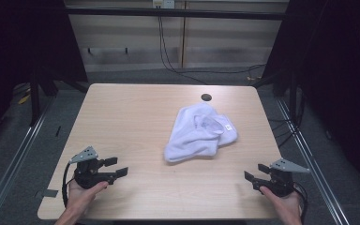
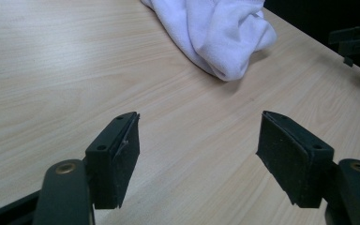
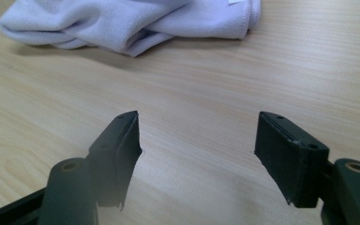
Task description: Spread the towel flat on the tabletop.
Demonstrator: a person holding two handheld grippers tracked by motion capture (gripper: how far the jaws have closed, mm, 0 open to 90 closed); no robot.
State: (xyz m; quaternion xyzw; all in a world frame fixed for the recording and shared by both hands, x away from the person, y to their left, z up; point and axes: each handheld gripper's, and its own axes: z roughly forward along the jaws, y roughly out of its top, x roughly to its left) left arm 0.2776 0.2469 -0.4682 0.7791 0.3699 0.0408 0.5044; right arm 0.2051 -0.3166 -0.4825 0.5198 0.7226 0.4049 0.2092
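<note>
Towel (image 1: 200, 133) lay crumpled right of desk (image 1: 122, 117) centre. Left gripper (image 1: 116, 167) at near left corner, right gripper (image 1: 256, 172) at near right corner; both jaws open, empty.

White cloth on pale wood.
I see a plain white towel (image 1: 200, 133) with a small white tag, a light wood-grain counter (image 1: 122, 122) with one dark round hole (image 1: 206, 97), and black fingers (image 2: 115, 157) with grey top plates.
</note>
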